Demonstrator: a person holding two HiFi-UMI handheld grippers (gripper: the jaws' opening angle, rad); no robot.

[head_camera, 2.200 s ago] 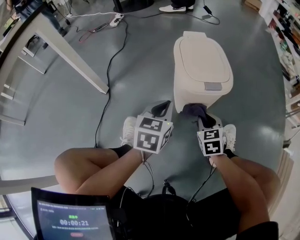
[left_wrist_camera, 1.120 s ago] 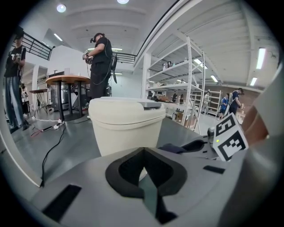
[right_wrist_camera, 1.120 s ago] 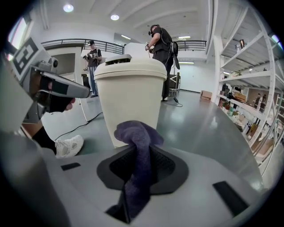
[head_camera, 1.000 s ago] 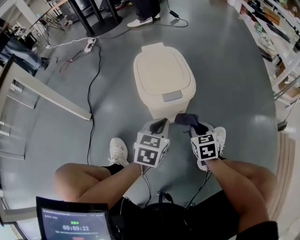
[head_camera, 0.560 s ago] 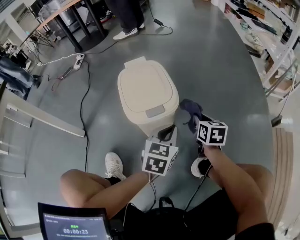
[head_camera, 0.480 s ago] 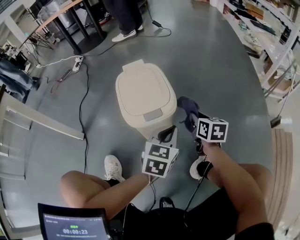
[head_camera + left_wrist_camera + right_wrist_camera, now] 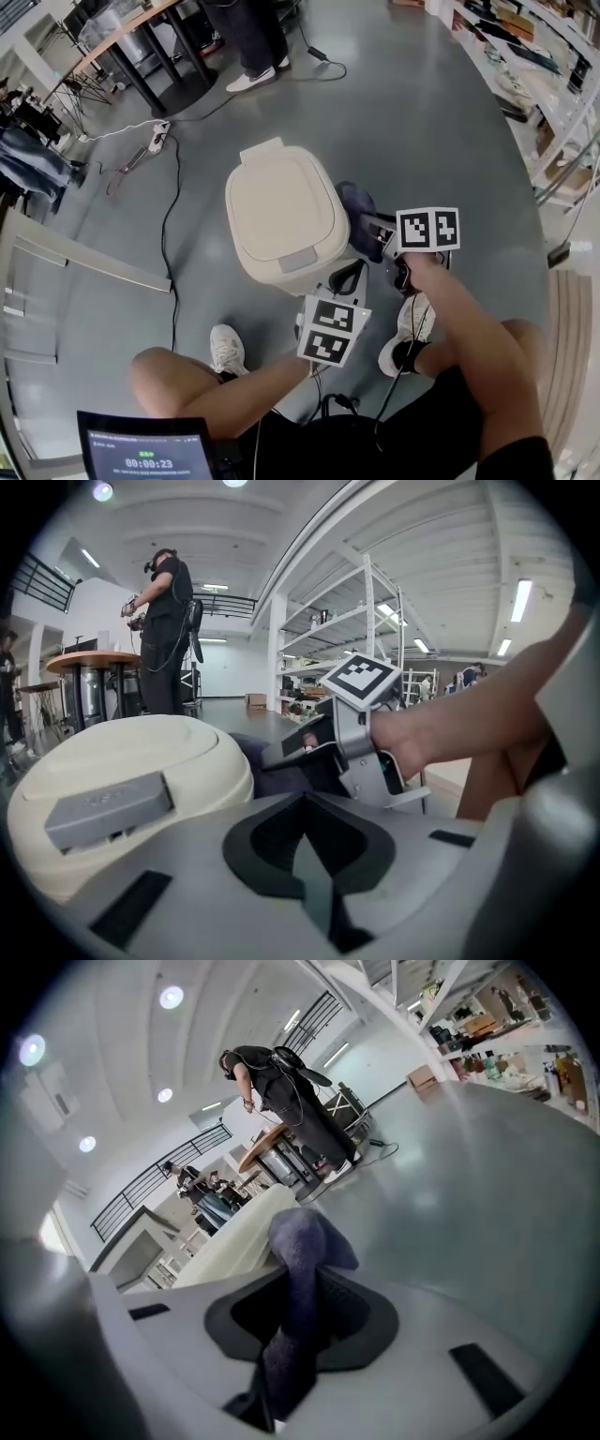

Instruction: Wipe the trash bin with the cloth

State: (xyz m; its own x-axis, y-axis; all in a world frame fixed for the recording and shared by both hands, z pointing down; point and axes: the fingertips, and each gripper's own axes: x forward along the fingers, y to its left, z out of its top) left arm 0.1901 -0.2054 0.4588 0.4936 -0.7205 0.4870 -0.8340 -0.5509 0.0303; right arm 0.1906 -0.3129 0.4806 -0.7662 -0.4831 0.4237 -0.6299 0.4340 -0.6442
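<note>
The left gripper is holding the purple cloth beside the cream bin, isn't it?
Not the left gripper. The right gripper holds the purple cloth beside the cream bin; the right gripper view shows it pinched between the jaws.

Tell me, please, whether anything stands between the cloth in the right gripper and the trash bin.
Nothing visible does. The cloth, clamped in the right gripper, sits right beside the trash bin, at its side, with no object between them.

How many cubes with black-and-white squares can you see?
2. One cube sits on the left gripper, near the trash bin front; the other cube sits on the right gripper, which grips the cloth beside the bin. None looks hidden.
</note>
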